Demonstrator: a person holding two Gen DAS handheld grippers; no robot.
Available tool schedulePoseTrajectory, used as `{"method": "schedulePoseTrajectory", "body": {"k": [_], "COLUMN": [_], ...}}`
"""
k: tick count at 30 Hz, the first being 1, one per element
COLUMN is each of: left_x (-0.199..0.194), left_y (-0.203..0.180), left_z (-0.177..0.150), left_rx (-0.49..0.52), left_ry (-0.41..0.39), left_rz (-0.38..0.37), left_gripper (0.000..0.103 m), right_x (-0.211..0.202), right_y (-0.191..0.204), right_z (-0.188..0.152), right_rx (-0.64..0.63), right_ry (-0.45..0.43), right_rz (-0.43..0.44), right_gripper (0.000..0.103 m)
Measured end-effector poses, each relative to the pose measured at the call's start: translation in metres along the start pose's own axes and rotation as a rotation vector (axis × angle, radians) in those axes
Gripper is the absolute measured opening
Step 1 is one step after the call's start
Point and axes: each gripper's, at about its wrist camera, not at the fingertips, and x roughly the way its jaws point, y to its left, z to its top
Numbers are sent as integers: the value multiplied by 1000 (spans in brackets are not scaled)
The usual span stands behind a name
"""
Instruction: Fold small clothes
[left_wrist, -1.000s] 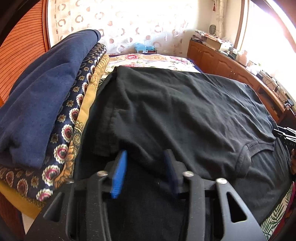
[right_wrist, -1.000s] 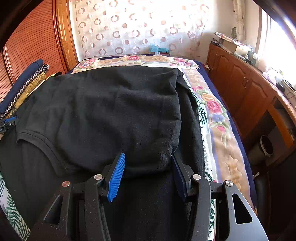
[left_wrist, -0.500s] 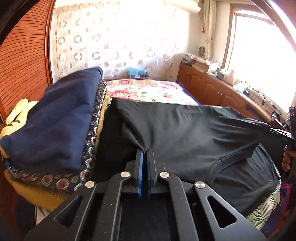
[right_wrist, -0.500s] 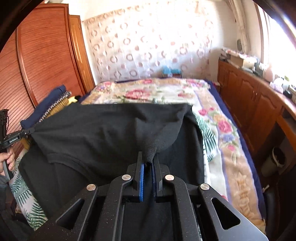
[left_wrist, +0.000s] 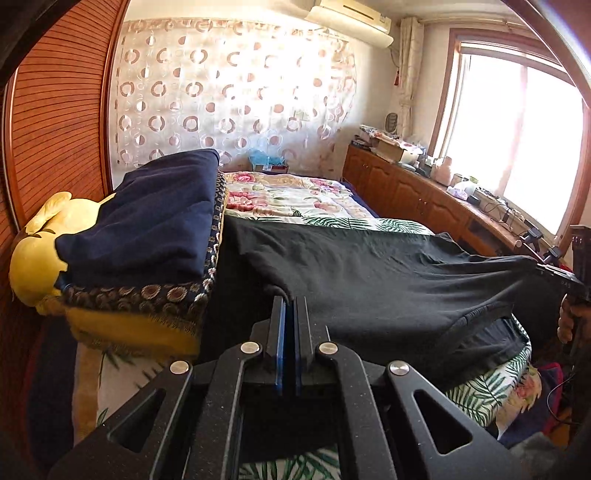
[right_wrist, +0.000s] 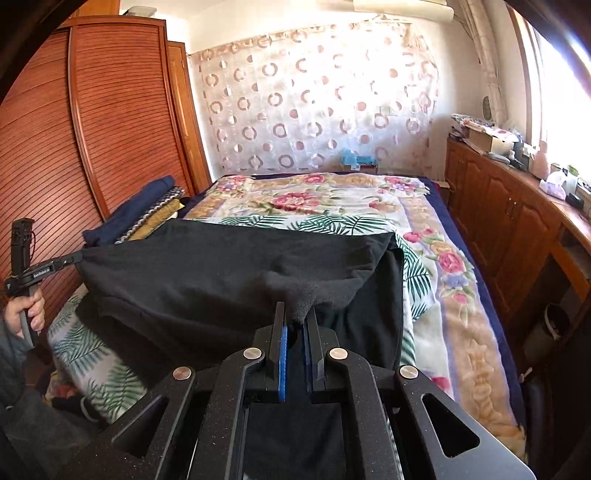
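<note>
1. Pinching a fold of the black shirt (left_wrist: 369, 280), the left gripper (left_wrist: 290, 314) sits at lower centre of its view, its blue-padded fingers (left_wrist: 280, 343) clenched together on the cloth.
2. Across the same view the shirt stretches from that grip to the right edge, where the right gripper (left_wrist: 554, 275) holds its other corner, a hand (left_wrist: 570, 317) below it.
3. Under the raised layer a second layer of the shirt lies on the bed (left_wrist: 295, 195), with the collar (left_wrist: 476, 314) showing at lower right.
4. A stack of folded clothes (left_wrist: 147, 229) fills the left middle of the left view, navy on top, touching the shirt's left edge; a yellow plush (left_wrist: 33, 258) sits at its far left.
5. In the right view the right gripper (right_wrist: 295, 321) is at lower centre, fingers (right_wrist: 283, 354) clamped on a bunched tip of the shirt (right_wrist: 221, 266).
6. At the left edge of that view the left gripper (right_wrist: 70, 260) grips the shirt's other corner, a hand (right_wrist: 26, 310) on its handle.
7. The shirt hangs taut between both grips, above the floral bed (right_wrist: 461, 295).
8. A wooden wardrobe (right_wrist: 92, 129) fills the upper left, cabinets (right_wrist: 517, 221) the right.
</note>
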Motion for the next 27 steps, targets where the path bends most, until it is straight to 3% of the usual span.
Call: {"method": "schedulePoseTrajectory", "body": {"k": [7,11,14,19,24,27], "left_x": [18,26,23,15,15,17], "left_y": [3,2,4,11,14,14], "left_z": [-22,-31,-36,-40,-42,-43], "left_rx": [1,11,10,-6,2,6], "left_ry": [90,138,131,107,107,112], "left_rz": [28,87,102,121,135,132], "left_gripper": [4,12,18,38,42,49], "right_x": [31,46,47,39,30,27], "right_y": [-2,-4,-2,2,13,18], "right_z": [-26,-29,-26,-22,-21,-24], "right_rx": [-6,5,1,-1,-17,-32], "right_ry": [118,153,159,150,123,112], "right_rz": [-22,-38,-61,-89,-107,-113], "right_gripper": [7,7,21,30,41,43]}}
